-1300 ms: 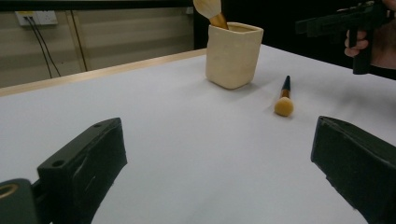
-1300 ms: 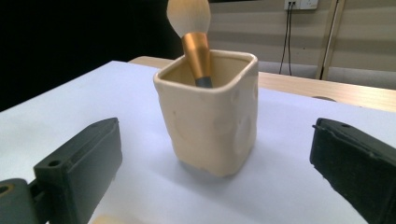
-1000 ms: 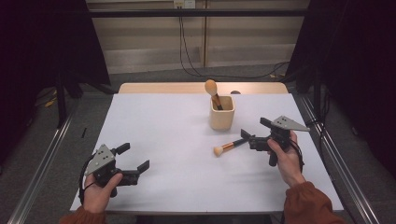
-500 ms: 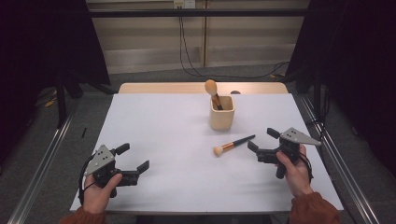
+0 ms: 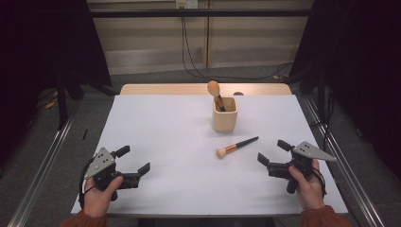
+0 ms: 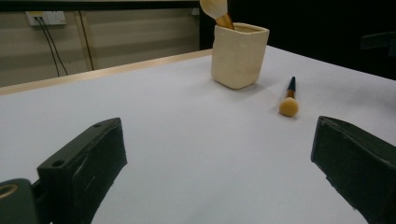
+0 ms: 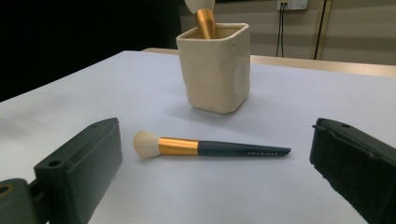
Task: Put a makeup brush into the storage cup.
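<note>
White surface point(image 5: 165, 132) carries a makeup brush point(image 5: 235, 146) lying flat just near of the cream cup point(image 5: 224, 115), which holds a second brush point(image 5: 215, 91). The right gripper point(image 5: 273, 156) hovers right of the loose brush, jaws wide and empty. The left gripper point(image 5: 134, 161) sits at the near left, jaws wide too.

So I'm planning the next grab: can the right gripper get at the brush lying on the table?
Probably yes. The right gripper has its jaws open and faces the brush, which lies flat with bare table between them, apart from the cup.
</note>
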The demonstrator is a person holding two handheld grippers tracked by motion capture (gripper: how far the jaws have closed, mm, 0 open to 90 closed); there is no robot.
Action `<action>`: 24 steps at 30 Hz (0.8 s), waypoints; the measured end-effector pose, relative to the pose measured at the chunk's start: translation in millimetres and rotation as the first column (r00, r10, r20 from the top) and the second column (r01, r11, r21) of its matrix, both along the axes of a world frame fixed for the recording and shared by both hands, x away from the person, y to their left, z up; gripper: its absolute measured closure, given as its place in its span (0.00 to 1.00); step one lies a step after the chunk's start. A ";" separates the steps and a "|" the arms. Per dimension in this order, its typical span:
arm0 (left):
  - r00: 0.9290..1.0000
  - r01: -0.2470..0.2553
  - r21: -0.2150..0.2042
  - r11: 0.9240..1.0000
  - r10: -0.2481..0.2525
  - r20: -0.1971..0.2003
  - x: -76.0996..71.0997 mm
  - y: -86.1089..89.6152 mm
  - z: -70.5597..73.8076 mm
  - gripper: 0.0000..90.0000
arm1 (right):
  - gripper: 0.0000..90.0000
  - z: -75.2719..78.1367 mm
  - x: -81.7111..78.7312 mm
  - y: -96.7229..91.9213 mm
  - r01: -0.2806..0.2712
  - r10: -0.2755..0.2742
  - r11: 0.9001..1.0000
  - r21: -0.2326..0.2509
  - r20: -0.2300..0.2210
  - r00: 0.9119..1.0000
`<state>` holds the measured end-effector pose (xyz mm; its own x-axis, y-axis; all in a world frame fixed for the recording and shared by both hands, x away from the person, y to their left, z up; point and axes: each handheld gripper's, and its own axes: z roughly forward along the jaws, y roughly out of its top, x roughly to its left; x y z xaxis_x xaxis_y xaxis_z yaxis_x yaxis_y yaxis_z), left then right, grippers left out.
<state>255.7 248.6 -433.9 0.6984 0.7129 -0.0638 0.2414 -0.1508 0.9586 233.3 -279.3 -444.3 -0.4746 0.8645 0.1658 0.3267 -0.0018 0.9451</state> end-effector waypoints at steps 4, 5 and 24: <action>1.000 -0.004 0.001 1.000 0.004 0.000 -2.4 1.7 0.3 0.03 | 0.02 -2.0 -8.7 -4.2 0.008 -0.008 1.000 -0.012 0.001 1.000; 1.000 -0.003 -0.001 1.000 0.003 -0.001 -3.0 2.1 0.6 0.03 | 0.02 -1.8 -10.8 -5.4 0.013 -0.013 1.000 -0.009 0.003 1.000; 1.000 0.006 -0.009 1.000 -0.006 0.004 -5.2 1.9 1.9 0.03 | 0.01 -8.2 -33.0 -14.7 0.021 -0.021 0.999 -0.026 0.001 1.000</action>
<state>250.4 250.5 -432.0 0.7026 0.7085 -0.0670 0.2367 -0.1438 0.9609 200.2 -294.0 -452.5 -0.4564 0.8782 0.1430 0.3263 0.0156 0.9452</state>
